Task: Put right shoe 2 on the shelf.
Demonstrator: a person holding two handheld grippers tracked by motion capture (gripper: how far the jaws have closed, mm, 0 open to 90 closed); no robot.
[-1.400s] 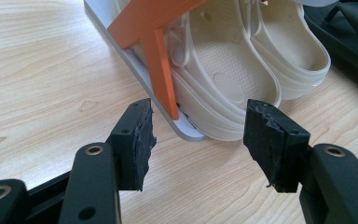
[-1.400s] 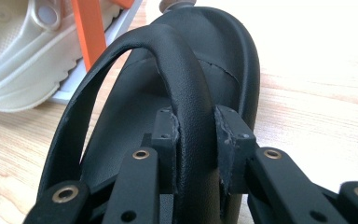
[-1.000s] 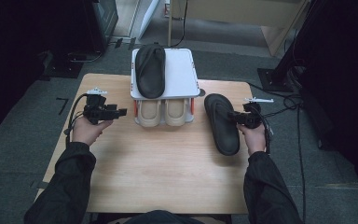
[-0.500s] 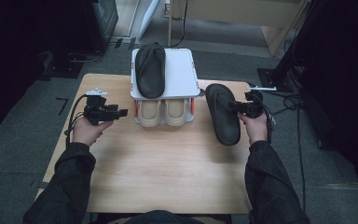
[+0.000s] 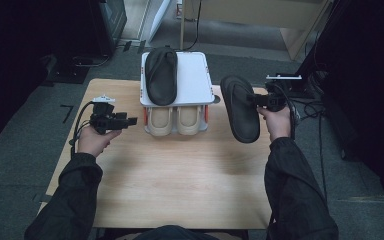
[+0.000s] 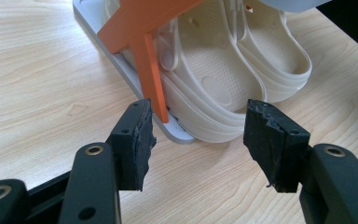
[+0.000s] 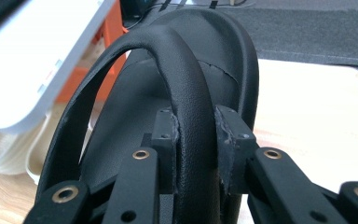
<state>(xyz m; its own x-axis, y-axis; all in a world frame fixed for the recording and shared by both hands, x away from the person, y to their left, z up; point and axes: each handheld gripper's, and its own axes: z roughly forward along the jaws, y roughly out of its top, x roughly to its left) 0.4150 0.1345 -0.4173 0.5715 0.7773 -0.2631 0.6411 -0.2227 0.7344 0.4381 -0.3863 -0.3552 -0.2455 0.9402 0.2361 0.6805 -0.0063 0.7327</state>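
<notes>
One strap is all the right gripper [image 7: 196, 140] pinches; the black sandal [image 5: 240, 107] could swing and clip the rack [image 5: 196, 80]. Left gripper [image 6: 198, 140] jaws spread, empty.

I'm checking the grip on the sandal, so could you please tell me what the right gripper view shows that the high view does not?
Right gripper view alone: the right gripper has its jaws shut on the strap of the black sandal.

High view alone: a second black sandal lying on the white rack's top, and the left gripper held over the table.

Both: the held sandal, the rack and the cream shoes under it.
</notes>
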